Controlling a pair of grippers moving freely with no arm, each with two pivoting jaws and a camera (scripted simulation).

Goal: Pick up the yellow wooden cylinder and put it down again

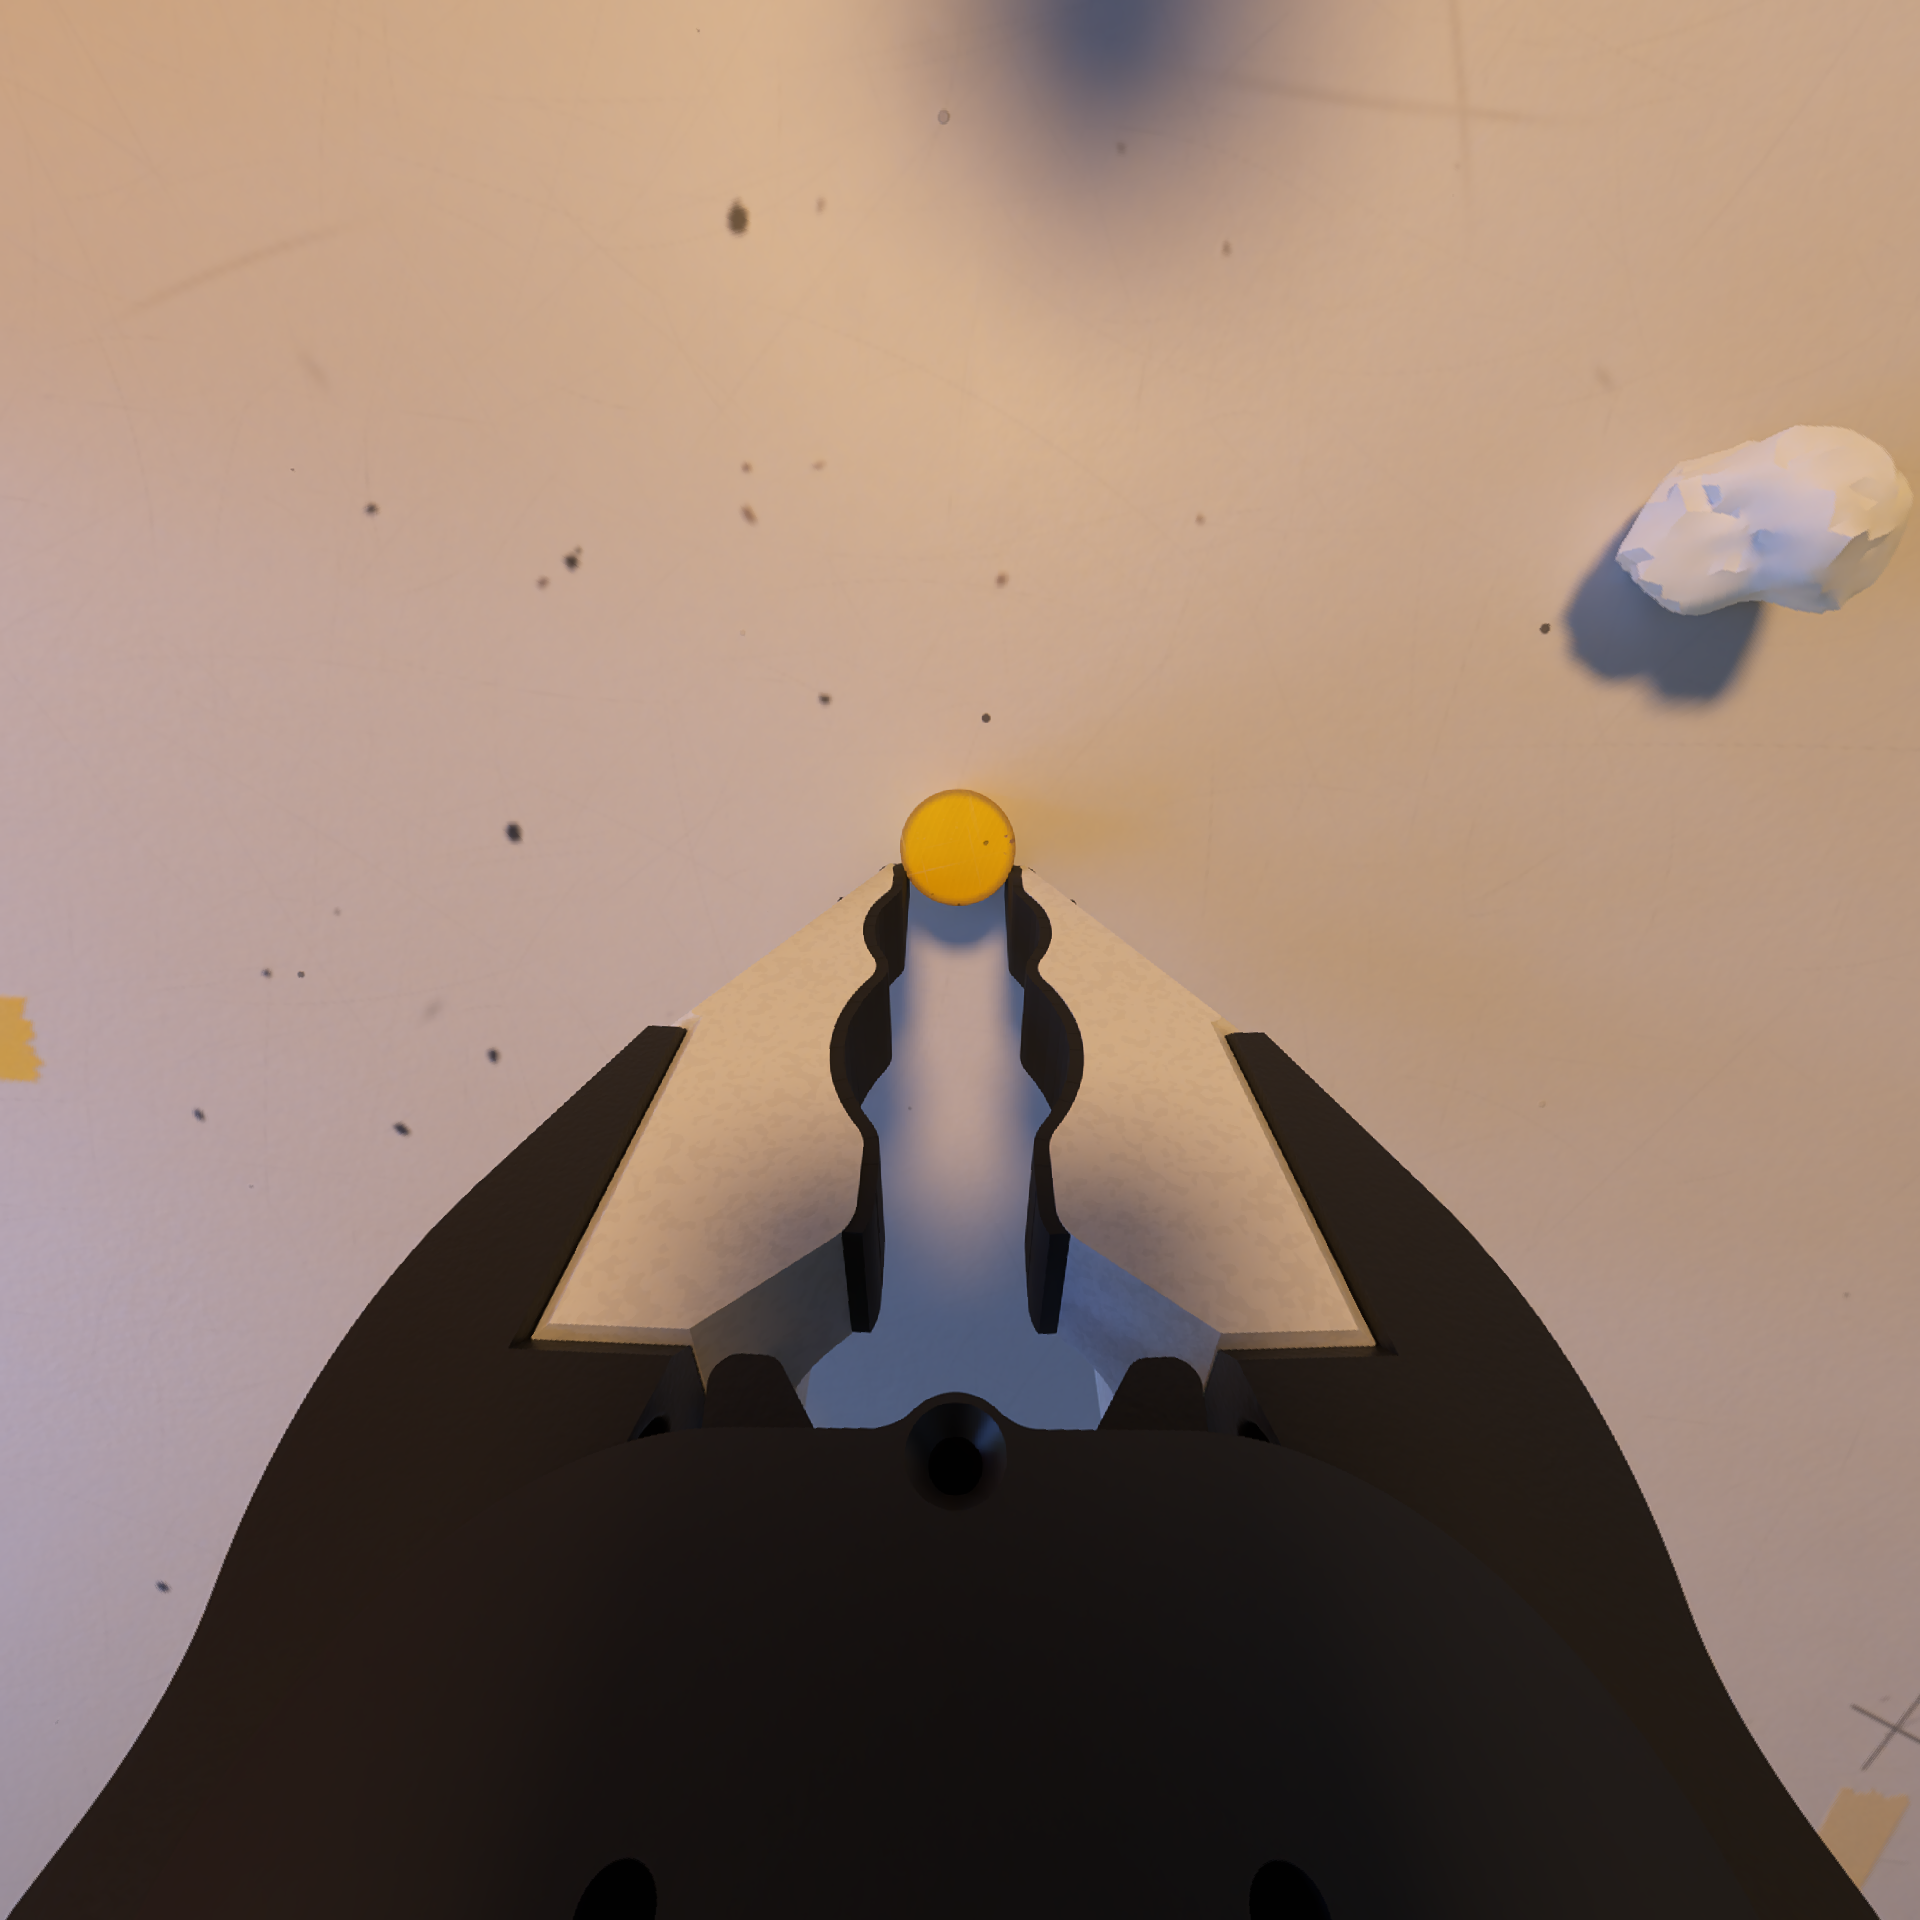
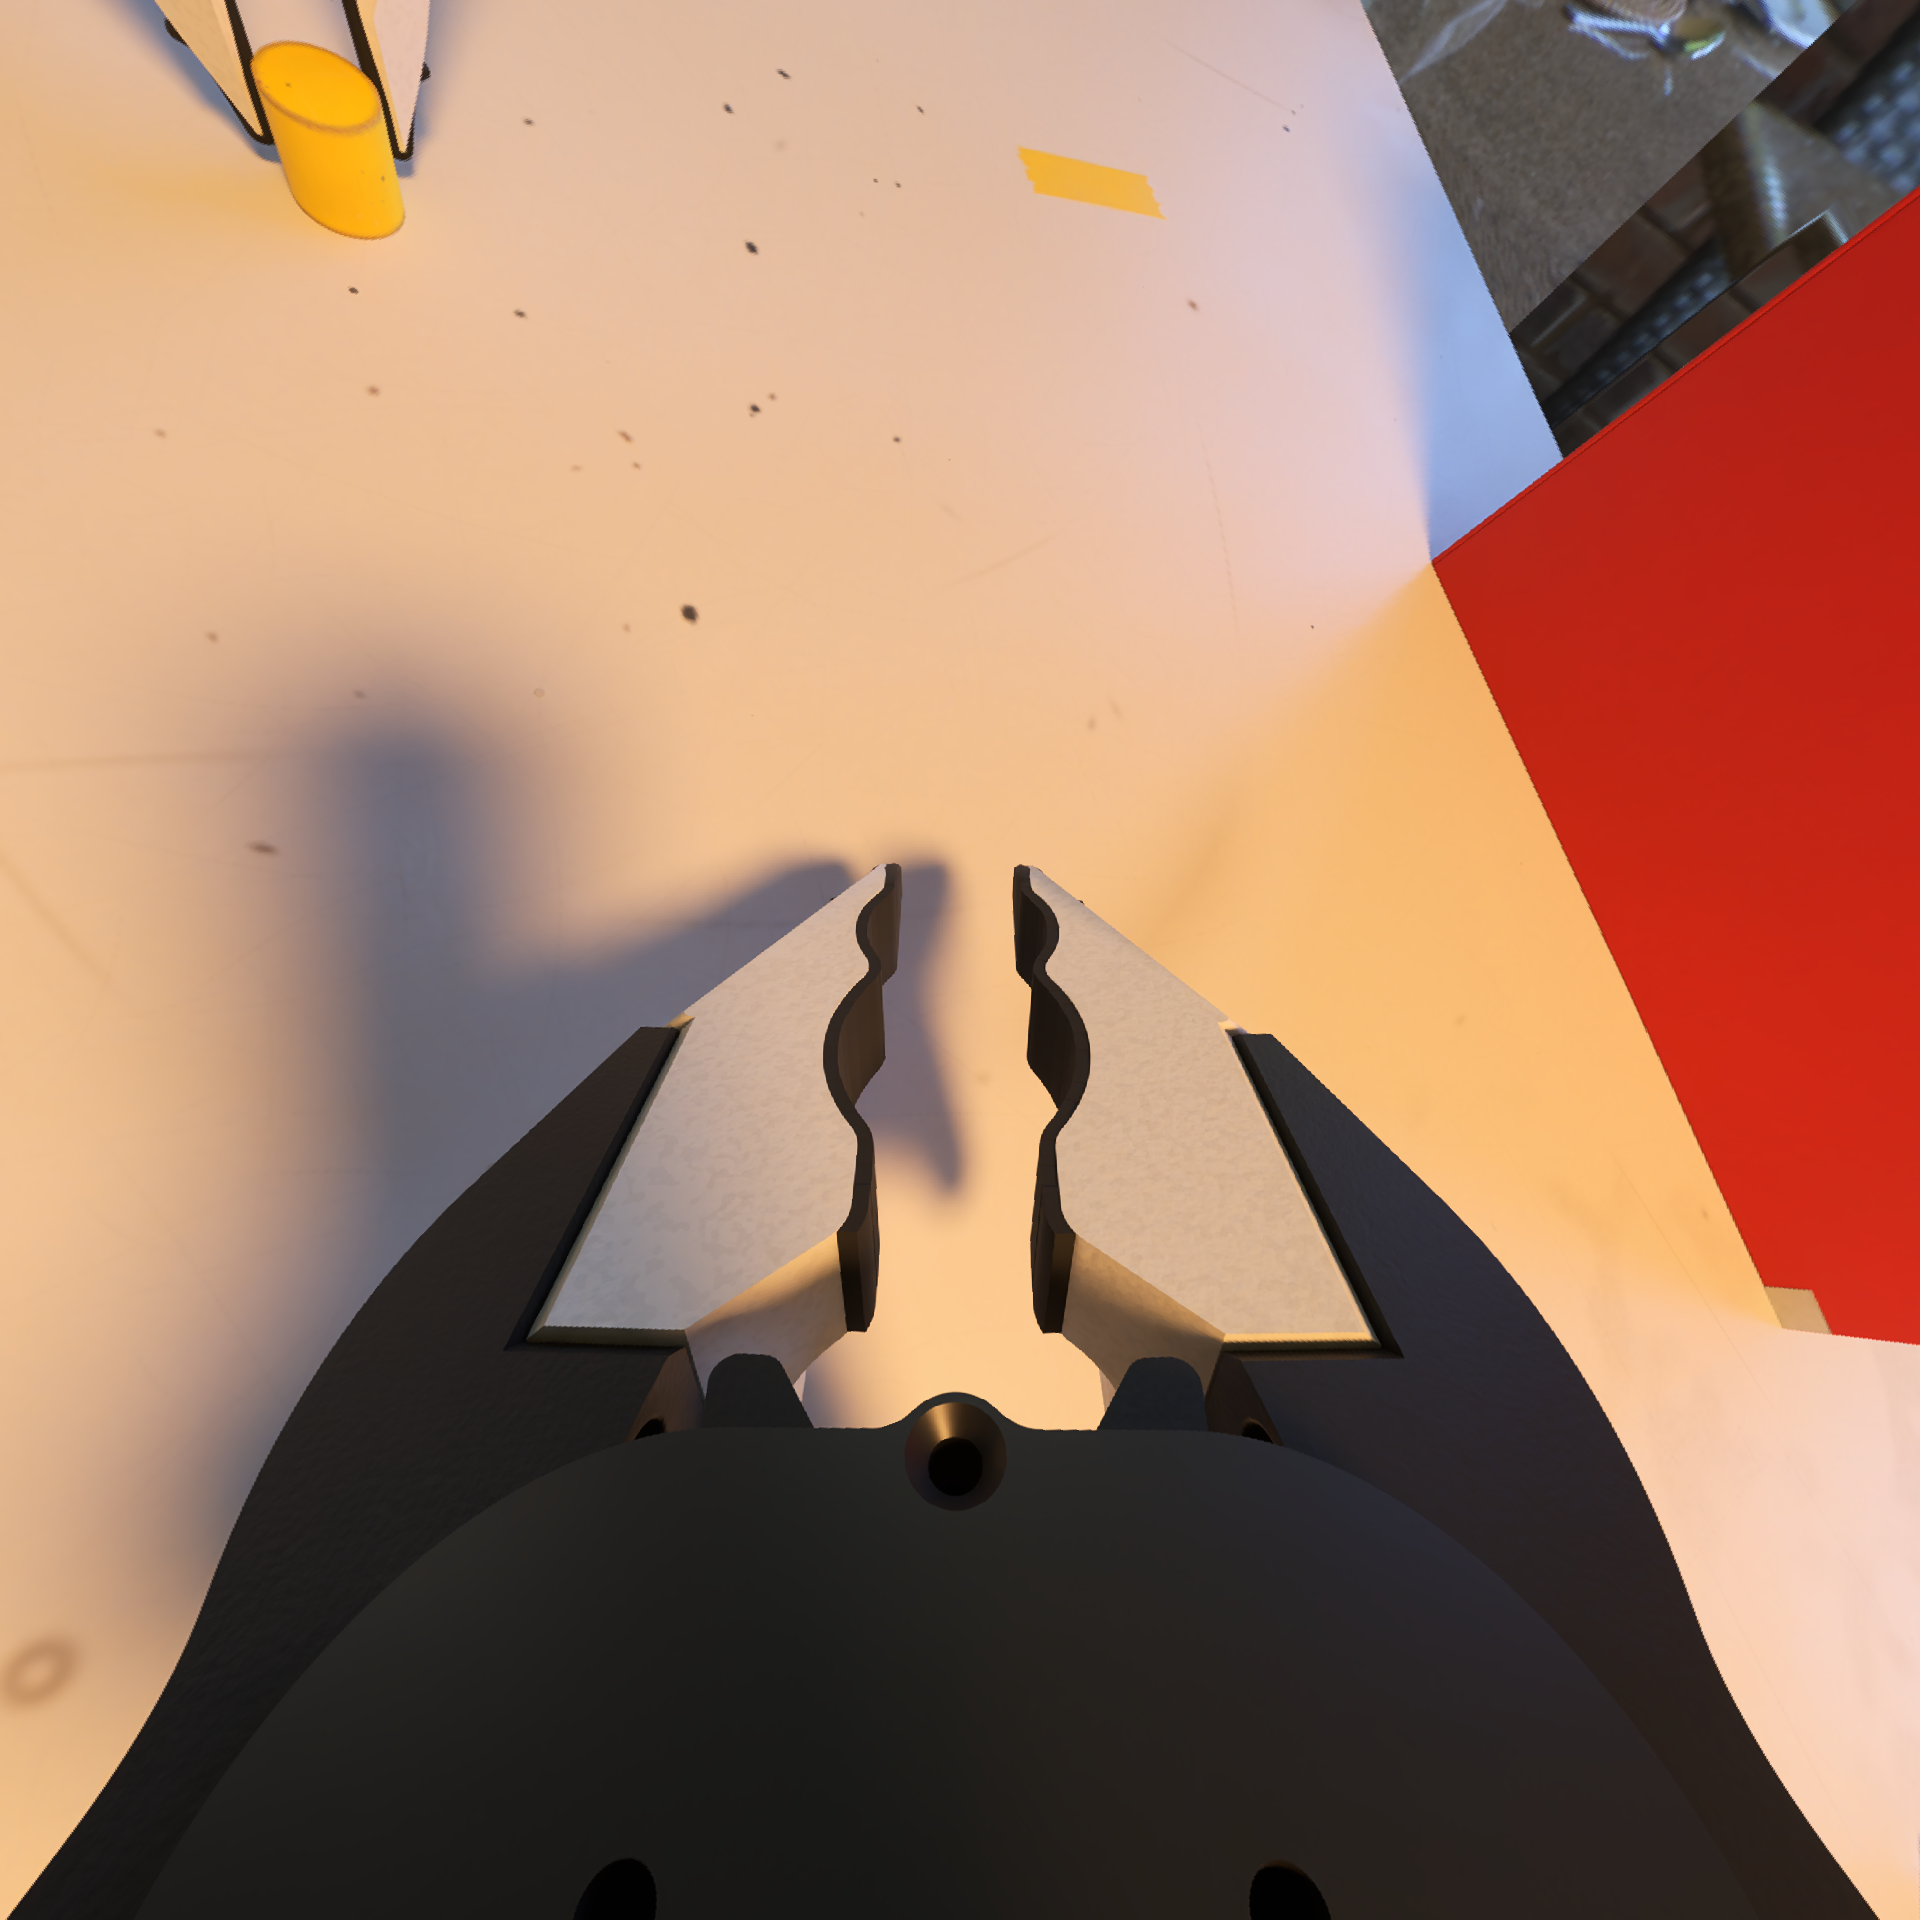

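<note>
Speckled table [image 1: 416,364], left gripper [image 1: 957,883] pinching yellow cylinder [image 1: 956,847], right gripper [image 2: 957,883] spread, empty

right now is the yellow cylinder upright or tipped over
Upright. The left wrist view looks straight down on the yellow cylinder as a round end face; the right wrist view shows it standing between the left gripper fingertips.

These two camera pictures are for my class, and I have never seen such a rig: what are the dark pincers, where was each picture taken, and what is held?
Each picture comes from a camera on a hand-held gripper, looking along its two fingers. The left hand-held gripper points down at the pale speckled table and pinches the yellow wooden cylinder at its fingertips. A crumpled white lump lies nearby. The right hand-held gripper holds nothing, its fingers apart; it sees that cylinder from the side, yellow tape and a red flat panel.
</note>
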